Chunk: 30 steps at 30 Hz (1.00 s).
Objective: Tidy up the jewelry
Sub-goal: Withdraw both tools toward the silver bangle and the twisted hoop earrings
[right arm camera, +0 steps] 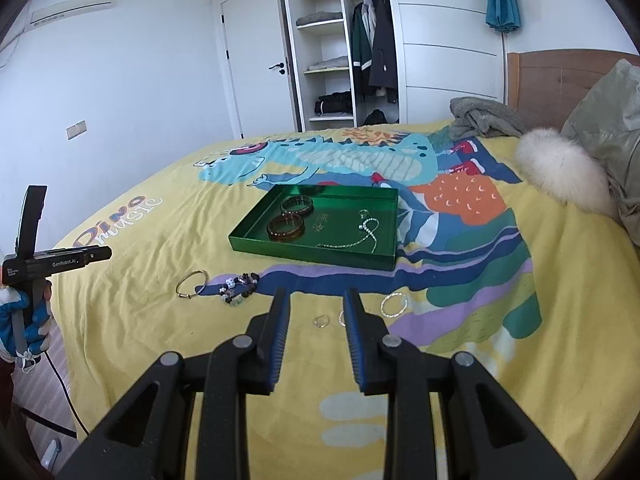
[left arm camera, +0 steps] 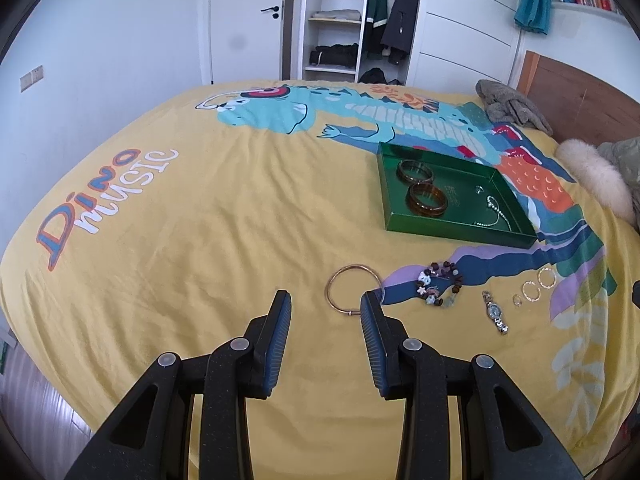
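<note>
Nearest the left wrist camera, the left hand-held gripper (left arm camera: 326, 300) was seen with fingers apart and empty over the bed (left arm camera: 200, 240). A thin copper bangle (left arm camera: 354, 289) lay flat just ahead — slightly right of the gap, touching the right fingertip in view. The green tray (left arm camera: 456, 230) sat farther ahead and right. The right hand-held gripper (right arm camera: 316, 298) — also apart, empty — was judged nearer the small ring (right arm camera: 321, 321).

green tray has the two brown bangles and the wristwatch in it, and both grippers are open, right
Not quite. The green tray holds the two brown bangles and a beaded chain, not the wristwatch, which lies on the bedspread in the left wrist view. Left gripper and right gripper are open.
</note>
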Each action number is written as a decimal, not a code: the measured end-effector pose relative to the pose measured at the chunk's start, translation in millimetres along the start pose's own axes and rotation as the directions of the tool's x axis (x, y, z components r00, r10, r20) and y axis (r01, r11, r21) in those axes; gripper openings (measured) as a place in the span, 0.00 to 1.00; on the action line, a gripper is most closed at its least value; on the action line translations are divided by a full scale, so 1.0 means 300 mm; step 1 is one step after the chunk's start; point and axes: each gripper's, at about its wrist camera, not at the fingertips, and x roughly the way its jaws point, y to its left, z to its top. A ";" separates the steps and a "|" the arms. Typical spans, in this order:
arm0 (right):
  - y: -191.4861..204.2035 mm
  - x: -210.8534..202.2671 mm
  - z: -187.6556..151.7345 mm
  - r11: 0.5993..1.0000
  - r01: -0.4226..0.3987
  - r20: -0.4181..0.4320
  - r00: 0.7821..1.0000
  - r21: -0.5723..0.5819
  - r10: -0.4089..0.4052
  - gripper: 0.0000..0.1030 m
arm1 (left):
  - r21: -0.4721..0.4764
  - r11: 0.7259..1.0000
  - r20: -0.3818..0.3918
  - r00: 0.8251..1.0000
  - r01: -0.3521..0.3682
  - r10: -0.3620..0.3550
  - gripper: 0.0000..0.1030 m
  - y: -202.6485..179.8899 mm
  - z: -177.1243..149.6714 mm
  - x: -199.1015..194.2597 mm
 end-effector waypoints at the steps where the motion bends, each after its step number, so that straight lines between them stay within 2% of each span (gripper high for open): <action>1: -0.008 0.019 -0.012 1.000 0.000 -0.012 1.000 0.008 0.000 0.26 | -0.001 1.000 -0.009 1.000 -0.001 0.001 0.35 0.000 -0.005 0.017; 7: -0.058 0.157 -0.070 0.999 0.016 -0.096 0.995 0.046 -0.012 0.26 | -0.017 1.000 -0.074 0.997 -0.008 0.007 0.35 0.007 -0.028 0.150; 13: -0.106 0.342 -0.117 0.996 0.028 -0.192 0.981 0.082 -0.012 0.26 | -0.025 1.000 -0.132 0.991 -0.015 0.012 0.35 0.009 -0.036 0.279; 23: -0.173 0.569 -0.134 0.985 0.080 -0.286 0.958 0.154 -0.033 0.26 | -0.025 1.000 -0.193 0.981 -0.012 0.007 0.34 -0.004 -0.019 0.435; 30: -0.199 0.659 -0.128 0.978 0.111 -0.326 0.944 0.175 -0.049 0.26 | -0.012 1.000 -0.216 0.976 -0.013 0.010 0.33 0.003 0.013 0.511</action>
